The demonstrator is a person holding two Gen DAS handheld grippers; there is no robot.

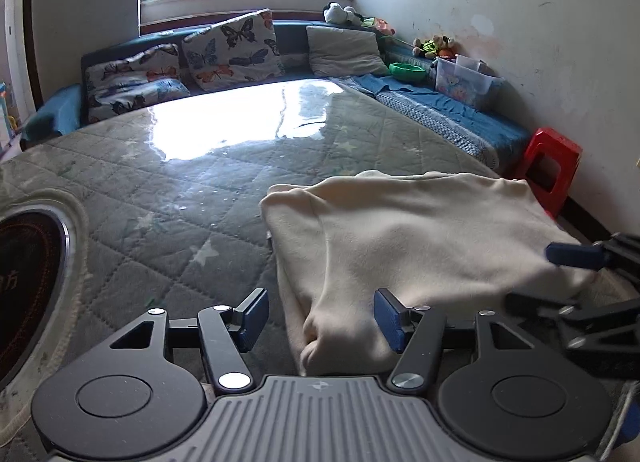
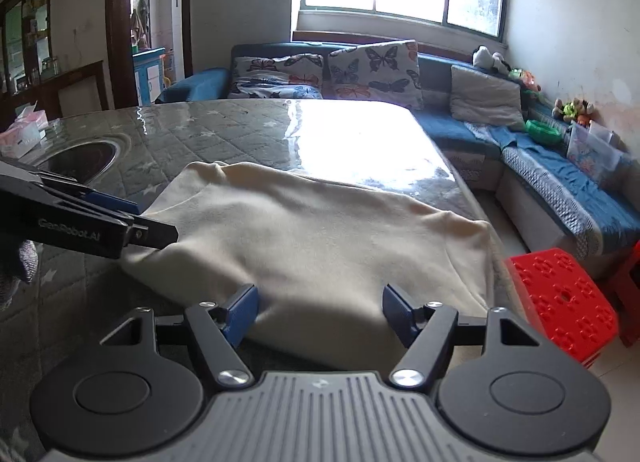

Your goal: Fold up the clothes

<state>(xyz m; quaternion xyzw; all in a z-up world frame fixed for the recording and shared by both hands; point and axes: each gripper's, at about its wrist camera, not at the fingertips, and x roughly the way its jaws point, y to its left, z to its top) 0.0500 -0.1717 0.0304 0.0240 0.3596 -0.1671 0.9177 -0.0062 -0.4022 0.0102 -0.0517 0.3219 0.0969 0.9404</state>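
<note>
Daylight from the window glares off the glossy cover over the quilted table (image 1: 168,198), where we have a cream garment (image 1: 400,238) lying as a thick, layered rectangle at the near right corner, one edge close to the table's side above a red stool (image 2: 560,302). Our left gripper (image 1: 320,320) stands wide apart with the garment's near-left corner bunched between its fingers, not pinched; our right gripper (image 2: 318,314) is likewise wide, straddling the near edge. We judge that the slick cover could let the whole stack slide toward the stool if one side is tugged, and a grab could catch only the top layer. Lettering "GenRobot.AI" reads on the left gripper's arm; characters on the inset black disc (image 1: 24,282) are too cropped to read.
</note>
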